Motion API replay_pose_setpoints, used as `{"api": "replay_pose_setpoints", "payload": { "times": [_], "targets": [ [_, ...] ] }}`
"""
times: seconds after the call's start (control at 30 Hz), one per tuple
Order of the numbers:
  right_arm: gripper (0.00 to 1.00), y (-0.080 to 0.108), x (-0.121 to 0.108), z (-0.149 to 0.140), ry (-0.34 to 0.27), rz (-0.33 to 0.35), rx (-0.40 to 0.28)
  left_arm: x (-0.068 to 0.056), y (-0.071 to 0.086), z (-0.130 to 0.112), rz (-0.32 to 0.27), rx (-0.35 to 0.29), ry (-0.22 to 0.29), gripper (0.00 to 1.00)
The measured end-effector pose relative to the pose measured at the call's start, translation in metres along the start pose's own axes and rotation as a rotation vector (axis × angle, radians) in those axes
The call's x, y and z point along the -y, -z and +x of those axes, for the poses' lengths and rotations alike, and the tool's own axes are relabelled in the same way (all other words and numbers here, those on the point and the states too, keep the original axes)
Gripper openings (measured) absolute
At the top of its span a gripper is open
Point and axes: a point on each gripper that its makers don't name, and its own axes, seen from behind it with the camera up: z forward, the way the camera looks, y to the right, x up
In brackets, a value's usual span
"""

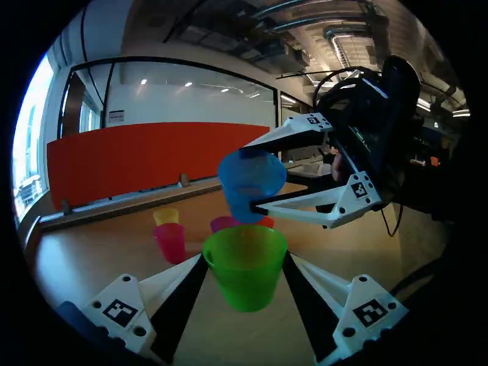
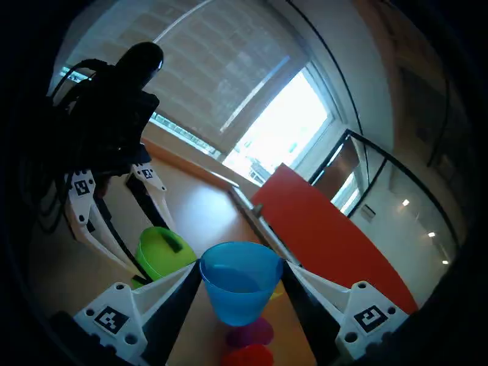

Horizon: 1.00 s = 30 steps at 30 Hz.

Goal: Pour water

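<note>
- Left gripper view: six cups in all. One green cup (image 1: 245, 277) is at lower centre and one blue cup (image 1: 251, 183) just above it. One yellow cup (image 1: 166, 216), one pink cup (image 1: 171, 242), one purple cup (image 1: 222, 224) and one red cup (image 1: 267, 221) stand on the wooden table (image 1: 91, 256) behind them.
- Two grippers are in view, each holding one cup.
- Right gripper view looks into the blue cup (image 2: 241, 290). A paler band low inside may be water, but I cannot tell for sure.
- The green cup's (image 2: 160, 253) mouth shows at lower left of that view. Its contents cannot be made out.
- The left gripper (image 1: 245, 259) is closed partway, with both fingers pressed on the green cup's sides, holding it upright.
- The right gripper (image 2: 241, 268) is likewise clamped on the blue cup, which sits at the fingertips.
- In the left gripper view, the right gripper (image 1: 249, 180) reaches in from the upper right. It carries the blue cup above and just behind the green cup's rim, roughly upright.
</note>
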Motion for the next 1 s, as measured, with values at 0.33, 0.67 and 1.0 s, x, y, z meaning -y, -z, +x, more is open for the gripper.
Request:
{"api": "replay_pose_setpoints", "payload": {
  "times": [0.33,0.67,1.0],
  "targets": [
    [0.93,-0.001,-0.0008,0.001,0.074,0.002,-0.004,-0.0017,-0.0014,0.0008,-0.002,-0.003,0.0,0.86],
    [0.93,-0.0033,-0.0011,0.0041,0.131,0.005,-0.006,-0.0014,-0.0018,-0.0005,0.0,0.0,-0.002,0.86],
    [0.93,-0.0081,-0.0009,0.0067,0.197,0.01,-0.007,-0.0023,-0.002,0.0,-0.003,0.0,-0.005,0.86]
  ]
}}
